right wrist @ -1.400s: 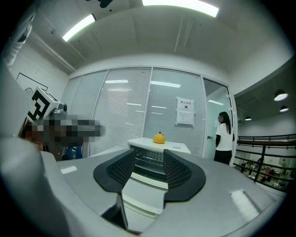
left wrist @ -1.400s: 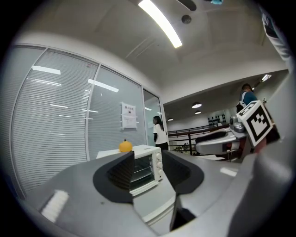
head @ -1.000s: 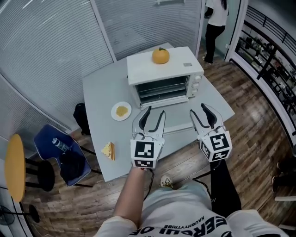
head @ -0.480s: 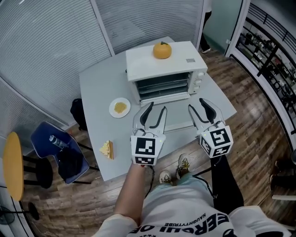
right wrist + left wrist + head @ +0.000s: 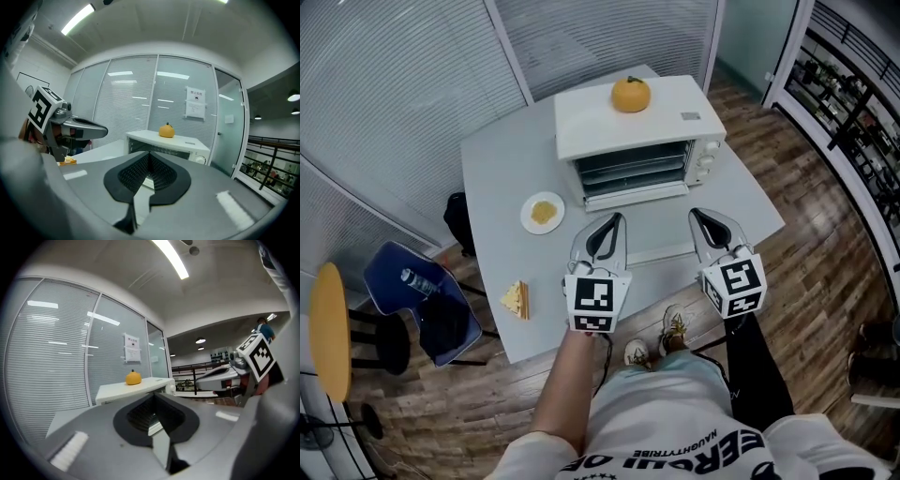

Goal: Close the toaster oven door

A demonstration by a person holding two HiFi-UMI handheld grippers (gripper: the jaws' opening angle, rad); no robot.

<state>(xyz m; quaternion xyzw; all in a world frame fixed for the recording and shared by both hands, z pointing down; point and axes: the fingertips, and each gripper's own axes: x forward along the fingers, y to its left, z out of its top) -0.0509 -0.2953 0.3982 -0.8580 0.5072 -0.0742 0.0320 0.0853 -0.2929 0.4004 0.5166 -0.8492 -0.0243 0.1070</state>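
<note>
A white toaster oven (image 5: 628, 131) stands on the grey table (image 5: 502, 169) with an orange (image 5: 631, 95) on its top. Its door (image 5: 656, 236) hangs open, folded down flat toward me, and the racks show inside. My left gripper (image 5: 614, 222) hovers just before the door's left part. Its jaws are closing, the tips meet, and nothing is between them. My right gripper (image 5: 698, 217) hovers at the door's right part in the same state. The right gripper view shows the oven (image 5: 187, 145) and orange (image 5: 166, 130) past the joined tips (image 5: 149, 157).
A small plate (image 5: 543, 213) with food sits left of the oven. A sandwich wedge (image 5: 517, 300) lies near the table's front left edge. A blue chair (image 5: 422, 305) and a yellow stool (image 5: 328, 328) stand on the wooden floor at the left.
Both grippers' jaws, wide open in the earlier frames, have come together. The grippers stay in front of the open door, and the view has shifted slightly.
</note>
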